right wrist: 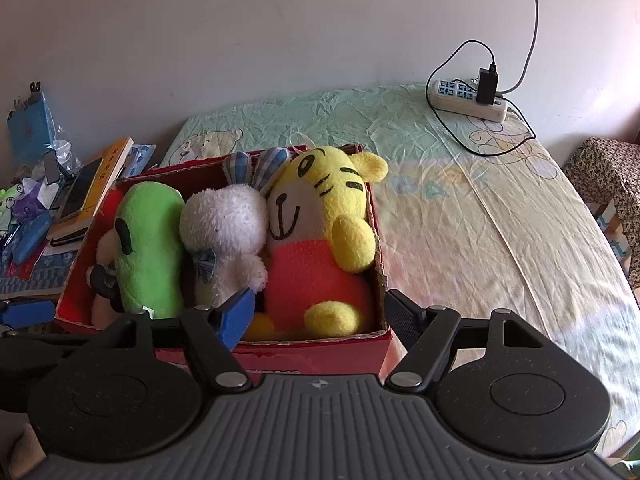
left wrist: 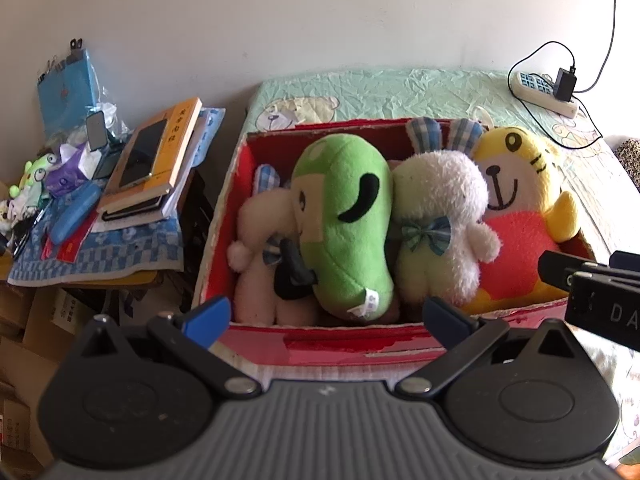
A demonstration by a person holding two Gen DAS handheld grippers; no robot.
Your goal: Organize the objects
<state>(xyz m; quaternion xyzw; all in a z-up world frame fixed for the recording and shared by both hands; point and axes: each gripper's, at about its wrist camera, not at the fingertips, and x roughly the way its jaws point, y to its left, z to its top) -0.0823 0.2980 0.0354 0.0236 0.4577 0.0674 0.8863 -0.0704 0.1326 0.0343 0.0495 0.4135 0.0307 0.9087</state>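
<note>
Both cameras look forward and down from just in front of the red box [left wrist: 336, 344] on the bed [right wrist: 480, 220]. The left view sits close and low, facing the box straight at 12 o'clock. The right view sits a bit higher, with the box at 11 o'clock. Both show the box, the wall [left wrist: 320, 20] and the power strip [right wrist: 466, 100].

Plush toys [left wrist: 344, 224] in box [left wrist: 320, 344] on bed [right wrist: 480, 208]
</note>
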